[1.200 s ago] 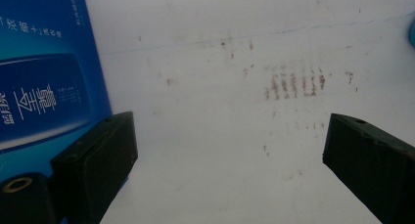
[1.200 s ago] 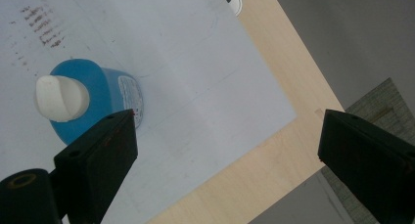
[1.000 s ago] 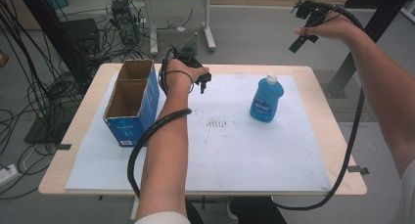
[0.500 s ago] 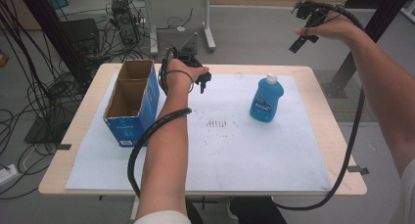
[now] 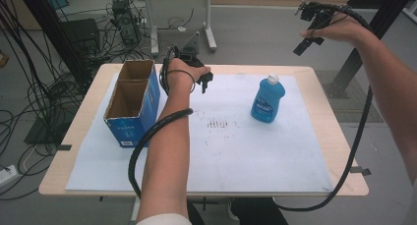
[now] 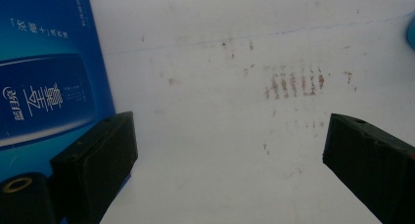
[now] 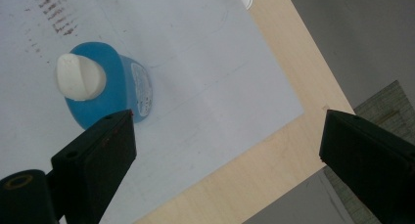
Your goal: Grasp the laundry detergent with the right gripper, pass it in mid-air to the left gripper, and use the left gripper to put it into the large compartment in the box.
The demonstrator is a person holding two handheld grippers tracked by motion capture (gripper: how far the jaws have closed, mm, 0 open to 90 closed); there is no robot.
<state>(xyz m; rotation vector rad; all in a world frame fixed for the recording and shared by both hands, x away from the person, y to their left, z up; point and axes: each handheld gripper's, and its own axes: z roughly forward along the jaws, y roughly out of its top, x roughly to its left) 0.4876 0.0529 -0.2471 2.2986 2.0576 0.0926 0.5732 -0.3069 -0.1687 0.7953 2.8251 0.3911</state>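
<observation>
White sheet (image 5: pixel 236 146) covers the wooden table (image 5: pixel 339 136). Open blue carton (image 5: pixel 129 107) stands at the sheet's left edge, blue bottle (image 5: pixel 268 101) upright toward its right. Brown smudges (image 5: pixel 219 123) mark the sheet between them. Cables (image 5: pixel 34 97) lie on the floor left of the table.

The bench (image 5: pixel 339 151) top looks like pale, smooth wood with a matt finish, bare along its edges. Over it lies a white sheet (image 5: pixel 246 151), paper-like and matt, marked with rusty brown smudges (image 6: pixel 293 82) near the middle of the left gripper view. The box (image 5: pixel 133 104) at the left of the high view is brown cardboard inside, raw and dull, with a glossy blue printed outer face. The bottle (image 5: pixel 268 101) is translucent blue plastic, shiny, with a smooth white plastic cap (image 7: pixel 80 77). In both gripper views the jaws look like matt black plastic.
</observation>
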